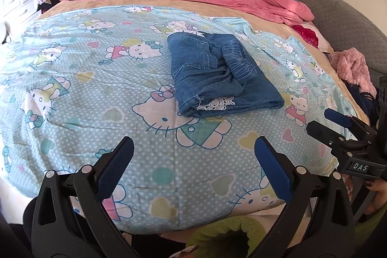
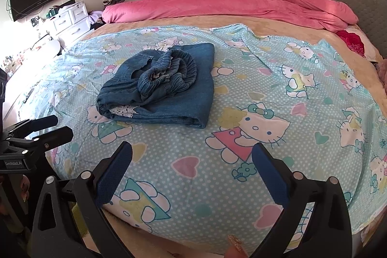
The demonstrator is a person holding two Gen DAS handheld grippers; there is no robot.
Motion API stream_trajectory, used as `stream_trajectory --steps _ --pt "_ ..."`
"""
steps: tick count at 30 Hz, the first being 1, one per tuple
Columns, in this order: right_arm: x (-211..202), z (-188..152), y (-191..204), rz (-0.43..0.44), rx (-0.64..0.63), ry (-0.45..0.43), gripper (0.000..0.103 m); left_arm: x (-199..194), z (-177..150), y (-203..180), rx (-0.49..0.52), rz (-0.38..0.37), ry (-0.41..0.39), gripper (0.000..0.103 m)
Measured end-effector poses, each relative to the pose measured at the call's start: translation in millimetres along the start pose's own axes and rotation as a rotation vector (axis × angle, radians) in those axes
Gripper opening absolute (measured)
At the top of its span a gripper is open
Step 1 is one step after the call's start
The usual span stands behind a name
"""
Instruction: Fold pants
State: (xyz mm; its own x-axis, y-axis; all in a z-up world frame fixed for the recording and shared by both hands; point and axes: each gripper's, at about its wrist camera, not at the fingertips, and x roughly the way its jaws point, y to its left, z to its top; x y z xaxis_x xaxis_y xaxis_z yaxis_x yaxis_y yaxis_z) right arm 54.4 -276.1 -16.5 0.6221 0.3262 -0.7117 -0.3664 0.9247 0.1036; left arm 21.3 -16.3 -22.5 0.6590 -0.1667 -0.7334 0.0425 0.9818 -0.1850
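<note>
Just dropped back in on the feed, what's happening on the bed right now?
The denim pants lie folded into a compact bundle on the cartoon-cat sheet, elastic waistband on top and a bit of white lace showing at the near edge. Neither claw touches them: the left claw and right claw both hover open near the edge of the bed, short of the bundle. A pink duvet is heaped at the far side.

Black tongs (image 1: 193, 161), blue ribbed pads (image 1: 273, 171), silver rivets; "DAS" label.
</note>
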Motion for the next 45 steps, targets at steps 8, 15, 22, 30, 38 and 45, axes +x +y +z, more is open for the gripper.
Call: stream_trajectory --steps 8,15,22,30,38,45 --pt "-0.5 0.6 -1.3 -0.001 0.001 -0.002 0.099 -3.4 2.3 -4.2 0.015 0.000 -0.004 0.094" --pt "-0.8 0.7 -3.0 -0.003 0.005 -0.002 0.099 -1.2 2.6 -4.8 0.014 -0.006 0.003 0.094" --pt "-1.3 0.7 -3.3 -0.007 0.002 -0.004 0.099 -0.5 2.0 -4.0 0.003 -0.018 0.007 0.094" --pt "-1.3 1.3 -4.1 -0.007 0.000 -0.002 0.099 -0.3 1.5 -5.3 0.006 -0.015 0.004 0.094" --pt "-0.7 2.6 -4.1 -0.006 0.000 -0.002 0.099 -1.1 2.2 -4.5 0.002 -0.012 0.003 0.094" --pt "-0.5 4.3 -4.0 -0.004 -0.001 0.000 0.099 -1.2 1.8 -4.9 0.004 -0.009 0.004 0.094"
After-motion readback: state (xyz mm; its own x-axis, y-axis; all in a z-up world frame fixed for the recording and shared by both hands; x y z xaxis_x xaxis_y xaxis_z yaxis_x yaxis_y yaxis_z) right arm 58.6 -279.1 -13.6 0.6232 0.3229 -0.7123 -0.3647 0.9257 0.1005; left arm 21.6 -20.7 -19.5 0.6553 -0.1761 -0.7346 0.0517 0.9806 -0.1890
